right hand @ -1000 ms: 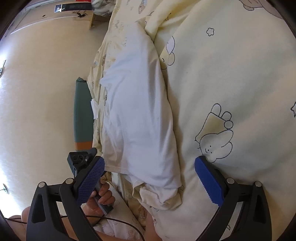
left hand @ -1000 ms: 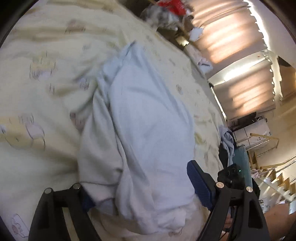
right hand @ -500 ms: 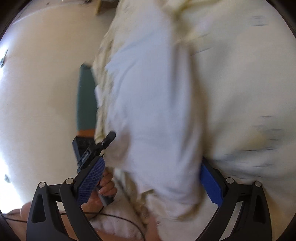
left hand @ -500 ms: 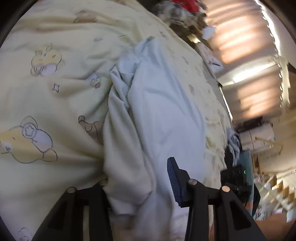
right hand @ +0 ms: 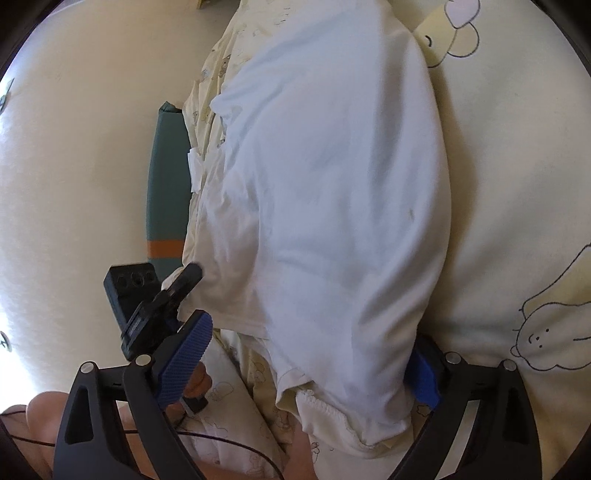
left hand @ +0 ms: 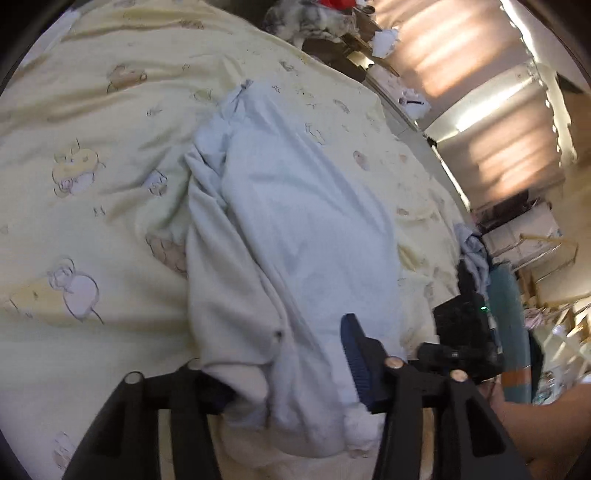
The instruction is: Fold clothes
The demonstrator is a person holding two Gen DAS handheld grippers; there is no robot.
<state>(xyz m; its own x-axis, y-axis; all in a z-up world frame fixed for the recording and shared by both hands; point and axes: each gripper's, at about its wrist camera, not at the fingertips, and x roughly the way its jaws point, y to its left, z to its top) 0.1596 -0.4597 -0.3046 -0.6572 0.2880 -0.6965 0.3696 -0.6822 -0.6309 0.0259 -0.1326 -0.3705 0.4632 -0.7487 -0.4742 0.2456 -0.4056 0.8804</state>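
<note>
A pale white garment (left hand: 295, 221), folded into a long strip, lies on the yellow cartoon-print bed cover (left hand: 92, 221). My left gripper (left hand: 288, 380) is at the garment's near end. A thick bunch of hem fills the gap between its jaws and hides the left finger. The blue right pad (left hand: 354, 354) touches the cloth while the jaws are opening. In the right wrist view the same garment (right hand: 332, 184) runs away from my right gripper (right hand: 303, 369). Its jaws stand wide. Cloth drapes over the right pad (right hand: 423, 380), and the left pad (right hand: 184, 362) is bare.
A teal board with an orange stripe (right hand: 166, 184) leans at the bed's side above the pale floor (right hand: 74, 147). A heap of clothes (left hand: 306, 18) sits beyond the bed's far end. Grey cloth (left hand: 472, 251) hangs at the bed edge. Sunlit curtains (left hand: 480, 92) hang behind.
My left jaws narrowed around the garment's near hem and the gripper rose a little. My right gripper slid sideways, so the garment now covers its right finger.
</note>
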